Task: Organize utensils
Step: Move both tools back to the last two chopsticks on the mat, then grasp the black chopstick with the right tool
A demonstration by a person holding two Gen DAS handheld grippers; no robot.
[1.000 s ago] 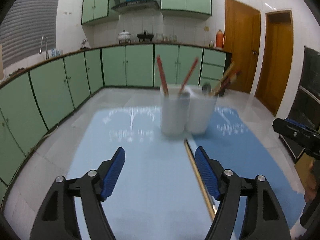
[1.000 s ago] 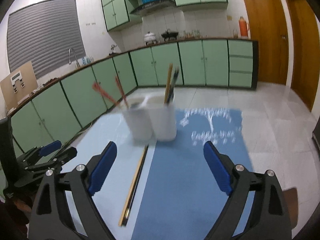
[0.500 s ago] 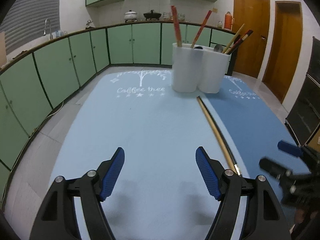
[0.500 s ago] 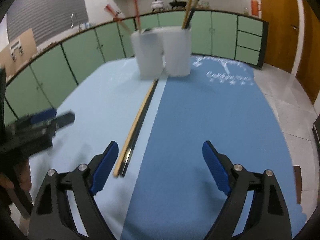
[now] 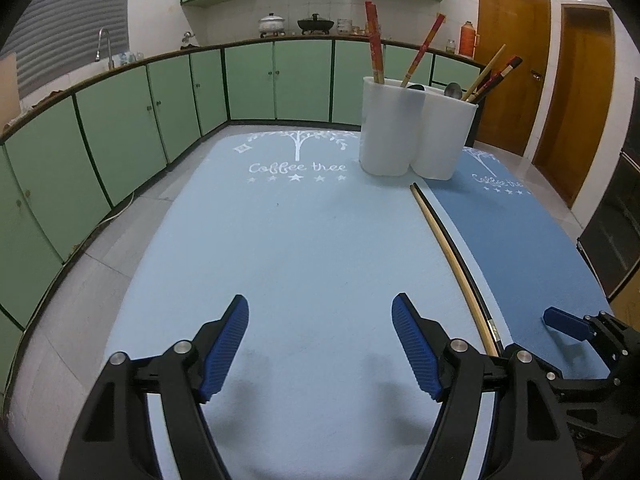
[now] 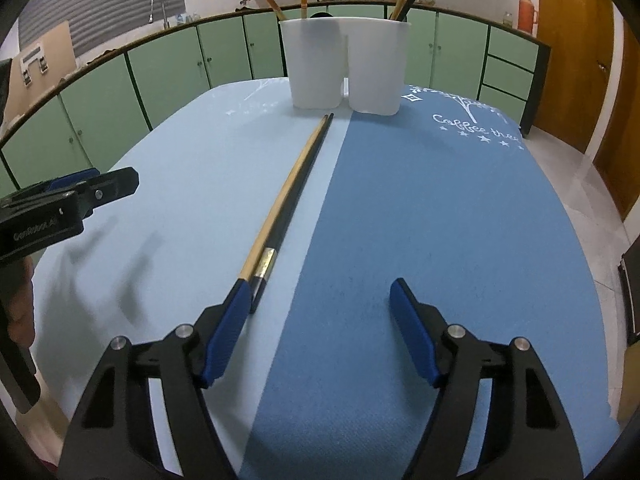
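Centrally, a pair of long chopsticks, one pale wood and one black (image 6: 294,184), lies along the seam between the light blue mat (image 5: 288,264) and the dark blue mat (image 6: 432,216) on the bench. At frame top stands a white two-compartment plastic holder (image 6: 344,66) with upright utensils. Right tongs (image 6: 320,308) gape, left pad beside the chopsticks' near ends. Left tongs (image 5: 320,324) gape, empty, over the light mat.
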